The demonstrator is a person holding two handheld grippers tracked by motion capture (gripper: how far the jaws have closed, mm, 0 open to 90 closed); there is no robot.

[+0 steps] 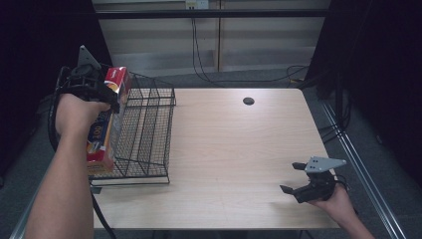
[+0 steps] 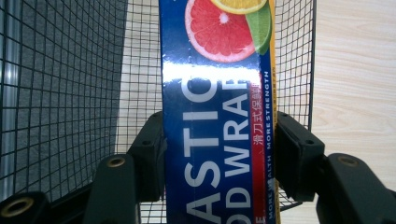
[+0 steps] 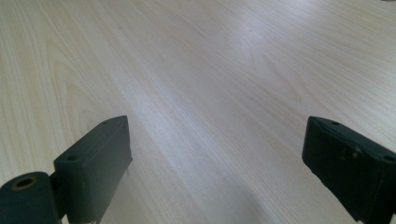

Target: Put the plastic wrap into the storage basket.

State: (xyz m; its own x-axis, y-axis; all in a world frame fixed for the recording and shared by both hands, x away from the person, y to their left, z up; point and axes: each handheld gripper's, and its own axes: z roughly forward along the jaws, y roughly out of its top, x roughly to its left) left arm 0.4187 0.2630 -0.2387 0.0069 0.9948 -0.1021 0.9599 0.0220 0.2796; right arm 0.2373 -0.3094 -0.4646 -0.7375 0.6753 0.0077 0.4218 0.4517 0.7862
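Observation:
A long blue and red box of plastic food wrap (image 1: 105,119) (image 2: 219,116), with citrus slices printed on it, hangs at the left side of a black wire basket (image 1: 144,129). My left gripper (image 1: 102,92) (image 2: 219,154) is shut on the box, one pad against each long side, and holds it over the basket's mesh (image 2: 70,93). Near the table's front right corner my right gripper (image 1: 293,178) (image 3: 215,168) rests in a hand, jaws wide open, with bare wood between them.
The basket stands on the left part of a light wooden table (image 1: 234,149). A dark round hole (image 1: 248,101) lies near the far edge. Cables (image 1: 219,74) run on the floor behind the table, and a metal rail (image 1: 358,169) runs along its right side.

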